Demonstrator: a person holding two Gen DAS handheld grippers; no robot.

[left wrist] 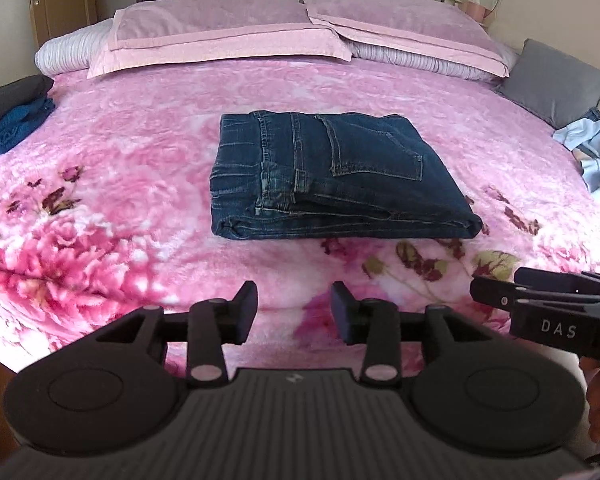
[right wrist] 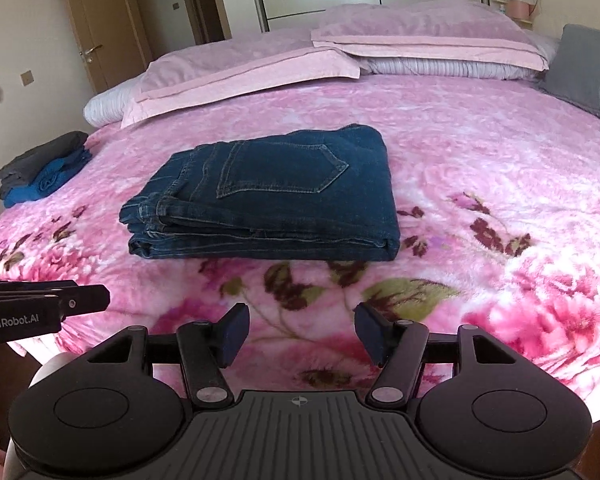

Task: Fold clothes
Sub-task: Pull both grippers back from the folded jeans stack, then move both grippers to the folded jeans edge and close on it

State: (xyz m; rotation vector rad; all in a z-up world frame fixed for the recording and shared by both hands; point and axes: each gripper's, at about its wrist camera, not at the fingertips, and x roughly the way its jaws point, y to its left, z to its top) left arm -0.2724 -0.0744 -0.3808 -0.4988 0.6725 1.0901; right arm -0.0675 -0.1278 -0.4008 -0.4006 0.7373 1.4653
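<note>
Both the left tongs [left wrist: 294, 308] and right tongs [right wrist: 301, 332] hang open, empty. Ahead of them, the folded dark-blue denim jeans [left wrist: 332, 176] could slump apart if nudged on the plush pink floral bed blanket [left wrist: 120, 200].

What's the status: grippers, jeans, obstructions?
Left gripper and right gripper open, empty. Jeans folded on the blanket, untouched. Nothing blocking them.

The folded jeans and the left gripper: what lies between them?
Only bare pink floral blanket separates the jeans from the left gripper, seen in the left wrist view.
</note>
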